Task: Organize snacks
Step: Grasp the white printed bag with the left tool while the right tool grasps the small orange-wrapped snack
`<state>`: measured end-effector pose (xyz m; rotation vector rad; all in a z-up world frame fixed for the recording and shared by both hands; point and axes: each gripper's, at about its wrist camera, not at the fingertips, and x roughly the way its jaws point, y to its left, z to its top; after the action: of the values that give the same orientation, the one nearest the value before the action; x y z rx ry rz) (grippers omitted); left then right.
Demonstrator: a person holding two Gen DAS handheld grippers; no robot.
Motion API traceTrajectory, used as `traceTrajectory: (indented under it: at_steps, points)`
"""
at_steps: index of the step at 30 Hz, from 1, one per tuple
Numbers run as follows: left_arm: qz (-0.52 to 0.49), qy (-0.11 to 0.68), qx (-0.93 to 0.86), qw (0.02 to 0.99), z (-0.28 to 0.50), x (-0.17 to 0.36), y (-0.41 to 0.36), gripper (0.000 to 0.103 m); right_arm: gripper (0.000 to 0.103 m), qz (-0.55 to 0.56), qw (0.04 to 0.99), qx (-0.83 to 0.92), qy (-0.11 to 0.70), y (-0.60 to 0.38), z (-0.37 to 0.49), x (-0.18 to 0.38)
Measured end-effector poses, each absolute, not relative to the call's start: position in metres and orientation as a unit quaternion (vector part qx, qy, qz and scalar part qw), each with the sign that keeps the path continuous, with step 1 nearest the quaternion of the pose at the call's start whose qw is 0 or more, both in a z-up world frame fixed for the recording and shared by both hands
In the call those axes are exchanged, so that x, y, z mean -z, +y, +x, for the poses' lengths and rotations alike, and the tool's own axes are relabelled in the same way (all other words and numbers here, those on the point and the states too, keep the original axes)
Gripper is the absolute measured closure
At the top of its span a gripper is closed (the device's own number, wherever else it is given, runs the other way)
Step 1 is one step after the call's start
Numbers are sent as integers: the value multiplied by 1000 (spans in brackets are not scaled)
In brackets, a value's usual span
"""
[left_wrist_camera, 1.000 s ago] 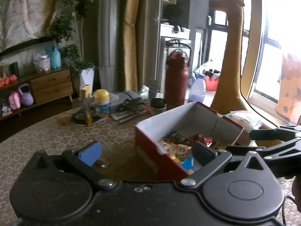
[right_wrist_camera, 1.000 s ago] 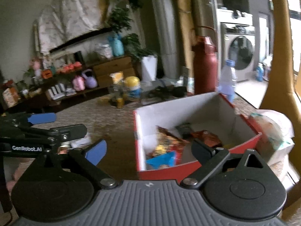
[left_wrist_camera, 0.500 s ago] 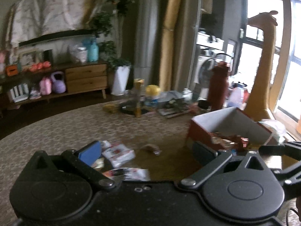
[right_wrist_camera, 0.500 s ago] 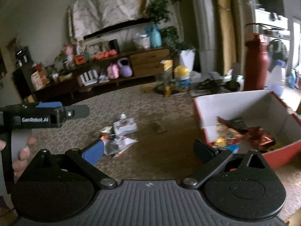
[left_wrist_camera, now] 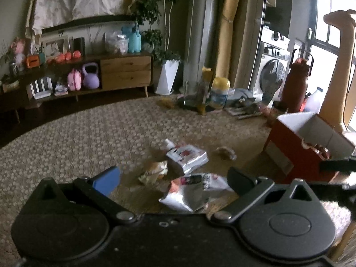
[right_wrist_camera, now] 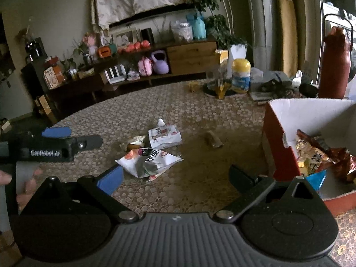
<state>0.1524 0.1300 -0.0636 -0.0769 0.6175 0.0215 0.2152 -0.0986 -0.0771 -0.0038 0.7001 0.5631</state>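
Left claw: fingers apart, empty.
Right claw: apart, empty.
Foil bag: on table, left of red box; prob. light, crinkly, slippery, so pinch a flat edge.
White pouch: just beyond bag, soft.

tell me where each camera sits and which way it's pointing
Left wrist: on the left tool, looking forward along its open fingers over the table at a silver snack bag and white pouch, red box at right; the right tool's fingertip pokes in at the right edge.
Right wrist: on the right tool, fingers open, facing the same snacks, box at right; the left tool and the person's hand show at left.
Shared: silver bag, pouch, box, yellow-lidded jar.
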Motion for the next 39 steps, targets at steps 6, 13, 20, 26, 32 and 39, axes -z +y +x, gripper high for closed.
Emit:
traceTrajectory:
  at_steps: [6, 13, 20, 26, 32, 39]
  points:
    - [-45, 330, 4, 943, 161, 93, 138, 3, 1, -11, 897, -262, 355, -88, 237, 93]
    - [-68, 352, 10, 934, 176, 116, 144, 11, 1, -26, 900, -240, 363, -76, 277, 104]
    - [-87, 365, 17, 927, 191, 130, 146, 21, 2, -50, 900, -227, 370, -59, 327, 123]
    - [-105, 370, 21, 923, 201, 139, 148, 22, 8, -67, 895, -210, 388, -47, 367, 149]
    - [-115, 377, 23, 919, 208, 147, 148, 23, 24, -83, 889, -202, 403, -36, 391, 170]
    - [-129, 382, 29, 915, 216, 152, 151, 42, 43, -88, 882, -205, 415, -26, 406, 184]
